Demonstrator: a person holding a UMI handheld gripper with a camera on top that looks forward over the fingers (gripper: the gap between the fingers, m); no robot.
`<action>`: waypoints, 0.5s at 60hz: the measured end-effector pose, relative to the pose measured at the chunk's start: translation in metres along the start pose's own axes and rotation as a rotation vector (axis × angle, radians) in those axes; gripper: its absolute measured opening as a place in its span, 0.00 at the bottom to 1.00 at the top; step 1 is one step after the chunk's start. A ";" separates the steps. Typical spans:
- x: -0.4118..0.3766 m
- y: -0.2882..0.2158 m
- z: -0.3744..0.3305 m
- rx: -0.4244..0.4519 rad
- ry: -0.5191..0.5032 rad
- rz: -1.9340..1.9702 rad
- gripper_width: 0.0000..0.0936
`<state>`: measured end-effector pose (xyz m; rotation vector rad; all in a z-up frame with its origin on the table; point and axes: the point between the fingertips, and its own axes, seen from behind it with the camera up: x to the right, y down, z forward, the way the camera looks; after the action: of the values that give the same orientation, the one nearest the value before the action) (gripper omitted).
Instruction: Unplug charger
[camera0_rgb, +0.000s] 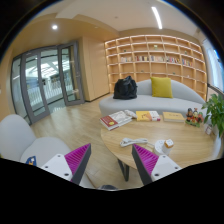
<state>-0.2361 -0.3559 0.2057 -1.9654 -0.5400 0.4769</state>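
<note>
Hovering above the surface, the gripper (112, 160) is held released, nothing between its pads.

From the left, a pale chair (18, 135) is seen beside glass doors (45, 75); next, the round wooden surface (115, 135) is crossed, with a red-covered book (108, 122) and magazines (147, 116) laid out on it. Just ahead of the fingers, a white cable (133, 141) is seen lying loose, and near the right finger a small white block, judged to be the charger (166, 144), is resting; its socket cannot be made out. It is expected to be light, rigid and smooth, so it should be pinched across its flat sides, not by the limp cable. Beyond, a grey sofa (150, 101) with a black bag (125, 88) is passed, then a plant (214, 110).
</note>
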 end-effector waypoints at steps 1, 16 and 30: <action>0.001 0.003 -0.004 0.001 -0.002 0.004 0.91; 0.042 0.043 -0.006 -0.040 0.040 -0.006 0.91; 0.168 0.105 0.034 -0.095 0.202 0.016 0.90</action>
<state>-0.0993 -0.2790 0.0802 -2.0818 -0.4252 0.2617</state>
